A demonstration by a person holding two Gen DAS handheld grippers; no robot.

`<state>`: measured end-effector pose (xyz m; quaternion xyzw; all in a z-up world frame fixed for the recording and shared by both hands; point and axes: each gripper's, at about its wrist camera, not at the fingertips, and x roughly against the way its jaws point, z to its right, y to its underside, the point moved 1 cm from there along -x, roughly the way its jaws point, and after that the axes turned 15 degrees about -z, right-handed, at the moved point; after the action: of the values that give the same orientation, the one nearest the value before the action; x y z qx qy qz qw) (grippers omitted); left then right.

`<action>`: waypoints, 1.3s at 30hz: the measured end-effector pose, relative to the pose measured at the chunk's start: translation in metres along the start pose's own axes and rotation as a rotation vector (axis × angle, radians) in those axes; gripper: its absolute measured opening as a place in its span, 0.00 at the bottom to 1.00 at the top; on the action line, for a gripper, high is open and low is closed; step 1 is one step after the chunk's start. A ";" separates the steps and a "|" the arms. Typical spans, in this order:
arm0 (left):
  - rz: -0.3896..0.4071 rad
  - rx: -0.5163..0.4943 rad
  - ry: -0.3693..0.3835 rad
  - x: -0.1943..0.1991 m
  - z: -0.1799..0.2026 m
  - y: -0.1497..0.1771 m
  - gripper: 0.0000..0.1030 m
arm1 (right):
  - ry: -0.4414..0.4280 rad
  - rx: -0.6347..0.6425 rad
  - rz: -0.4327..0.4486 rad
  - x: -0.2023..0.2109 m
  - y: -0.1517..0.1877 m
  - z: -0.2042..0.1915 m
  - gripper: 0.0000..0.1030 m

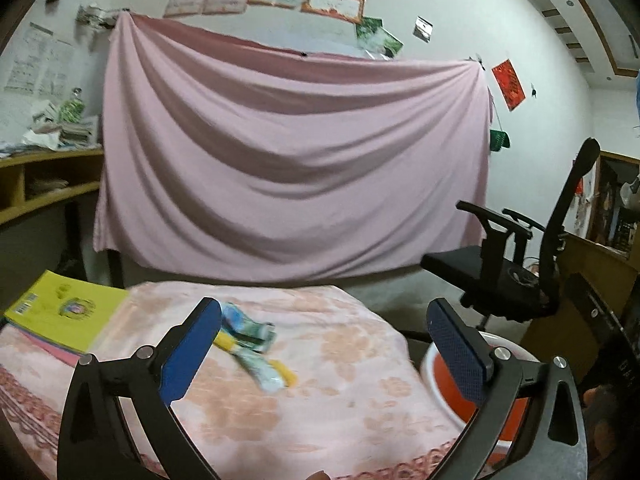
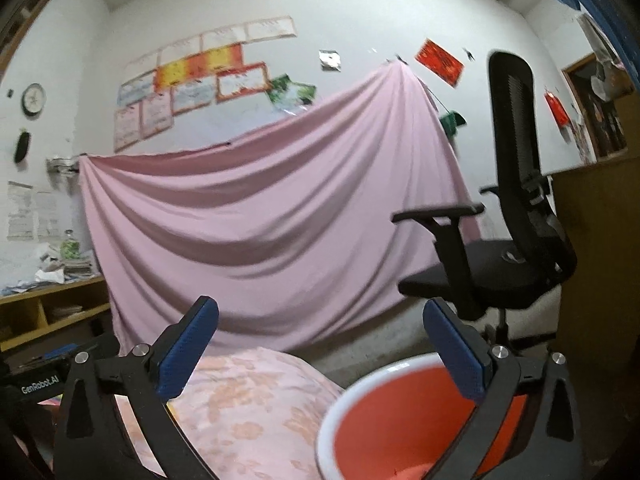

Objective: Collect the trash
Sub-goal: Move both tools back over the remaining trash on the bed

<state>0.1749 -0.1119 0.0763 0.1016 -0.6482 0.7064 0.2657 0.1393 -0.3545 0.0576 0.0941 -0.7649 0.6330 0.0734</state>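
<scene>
Crumpled wrappers, white, green and yellow, lie on the pink flowered tablecloth just ahead of my left gripper. The left gripper is open and empty, a little above the table. An orange bin with a white rim stands past the table's right edge. In the right wrist view the bin is close below my right gripper, which is open and empty above the bin's rim. The bin's inside looks empty where it shows.
A yellow book lies on a stack at the table's left. A black office chair stands right of the table, also in the right wrist view. A pink sheet hangs behind. Wooden shelves stand left.
</scene>
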 end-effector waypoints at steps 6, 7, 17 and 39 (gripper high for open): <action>0.034 -0.003 -0.044 0.019 -0.026 0.008 0.98 | -0.026 0.097 0.050 0.006 0.002 -0.033 1.00; 0.039 -0.002 -0.053 0.022 -0.030 0.009 0.98 | -0.029 0.104 0.053 0.007 0.003 -0.037 1.00; 0.073 0.017 -0.121 0.033 -0.067 0.018 0.98 | -0.064 0.181 0.070 -0.001 0.010 -0.080 1.00; -0.186 -0.090 -0.149 -0.059 -0.116 0.011 0.96 | -0.169 0.264 -0.449 -0.133 0.029 -0.124 0.92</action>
<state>0.2420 -0.0140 0.0223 0.2016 -0.6848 0.6395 0.2854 0.2604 -0.2211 0.0223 0.3227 -0.6391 0.6850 0.1348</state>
